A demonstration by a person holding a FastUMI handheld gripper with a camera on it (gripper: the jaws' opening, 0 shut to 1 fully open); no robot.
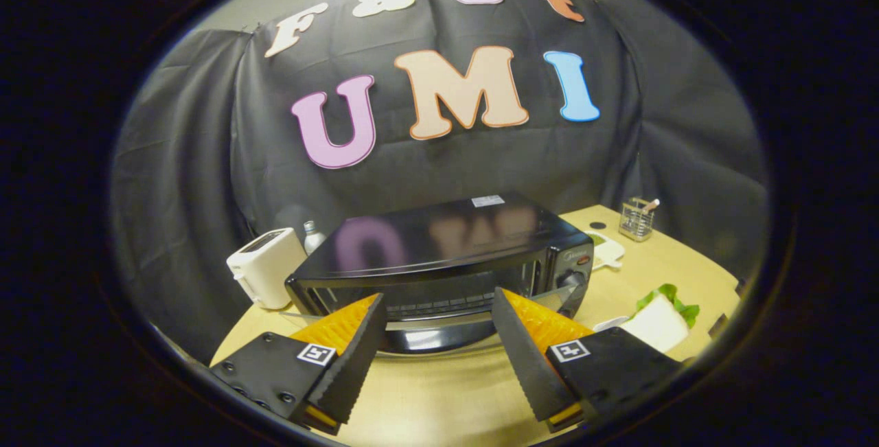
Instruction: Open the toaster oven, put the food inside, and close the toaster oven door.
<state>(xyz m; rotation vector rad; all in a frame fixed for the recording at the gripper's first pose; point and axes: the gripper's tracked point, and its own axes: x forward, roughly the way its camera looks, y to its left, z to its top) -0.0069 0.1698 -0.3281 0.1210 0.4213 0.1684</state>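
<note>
My tool (436, 310) hangs wide open and empty, its fingers spread to either side of the toaster oven (439, 261) front. The oven door (439, 337) looks already dropped open, with the rack visible between my fingers. The food, a sandwich (658, 322) with lettuce, lies on the bench (439, 399) just beyond my right finger, beside the oven.

My worry: swinging right for the sandwich, I could clip the open door or the oven's corner and shove the whole appliance back toward the white toaster (266, 267). Soft bread may also crush or slip apart if I pinch too hard, spilling lettuce before it reaches the rack.
</note>
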